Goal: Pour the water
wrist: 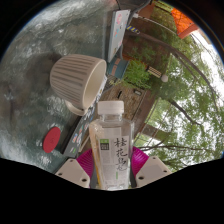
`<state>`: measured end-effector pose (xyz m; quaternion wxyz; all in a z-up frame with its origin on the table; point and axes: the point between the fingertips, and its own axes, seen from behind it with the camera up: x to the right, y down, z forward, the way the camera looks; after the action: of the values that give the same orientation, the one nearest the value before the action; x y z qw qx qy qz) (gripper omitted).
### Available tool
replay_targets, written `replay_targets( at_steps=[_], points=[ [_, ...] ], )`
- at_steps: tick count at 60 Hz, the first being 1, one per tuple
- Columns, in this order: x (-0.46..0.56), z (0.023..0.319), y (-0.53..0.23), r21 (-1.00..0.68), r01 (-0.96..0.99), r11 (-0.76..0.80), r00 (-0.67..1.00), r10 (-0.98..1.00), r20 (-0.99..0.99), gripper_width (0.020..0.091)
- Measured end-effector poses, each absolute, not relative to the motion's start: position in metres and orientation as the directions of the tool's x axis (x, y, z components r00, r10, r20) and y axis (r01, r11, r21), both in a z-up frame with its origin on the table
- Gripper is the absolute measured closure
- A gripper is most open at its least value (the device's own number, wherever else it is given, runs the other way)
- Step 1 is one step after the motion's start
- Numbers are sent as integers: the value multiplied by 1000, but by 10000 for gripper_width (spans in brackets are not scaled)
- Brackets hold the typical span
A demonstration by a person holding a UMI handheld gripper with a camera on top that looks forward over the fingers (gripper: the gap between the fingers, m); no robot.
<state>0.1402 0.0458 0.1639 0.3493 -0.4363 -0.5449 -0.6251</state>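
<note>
The tool (108, 168) grips the water bottle (109, 140) between its fingers, close to the white cup (77, 80) on the worktop (35, 60), so I would tilt it slowly over the cup's rim.

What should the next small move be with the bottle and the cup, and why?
Probably carry the bottle toward the white ribbed cup and start tipping its neck over the rim. The hand-held gripper appears shut on the bottle, whose white cap looks still on, so check the cap before pouring.
</note>
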Motion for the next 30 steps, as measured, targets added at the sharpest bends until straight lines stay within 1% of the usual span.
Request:
replay_targets(
  at_steps=[2,3,5,6,11,13,14,16,17,25,26,28,29,30],
  points=[
    [134,164,50,455,876,-162,-456,34,890,644],
    [136,175,55,489,865,-114,-484,73,872,645],
    [133,179,55,549,830,-97,-545,65,836,644],
    [128,173,55,571,810,-129,-573,31,819,642],
    [120,184,49,678,726,-116,-682,0,731,642],
    [118,185,50,699,707,-112,-704,-10,710,642],
    [117,194,64,709,703,-58,-709,19,705,643],
    [116,196,61,720,692,-57,-720,13,694,643],
    [115,187,51,721,685,-109,-726,-21,687,643],
    [113,185,49,726,681,-95,-731,-21,683,641],
    [112,193,65,729,683,-44,-730,8,684,642],
    [112,193,61,728,684,-42,-729,4,685,642],
    [111,184,56,722,685,-94,-727,-29,686,642],
    [111,183,54,719,689,-92,-723,-29,690,642]
  ],
)
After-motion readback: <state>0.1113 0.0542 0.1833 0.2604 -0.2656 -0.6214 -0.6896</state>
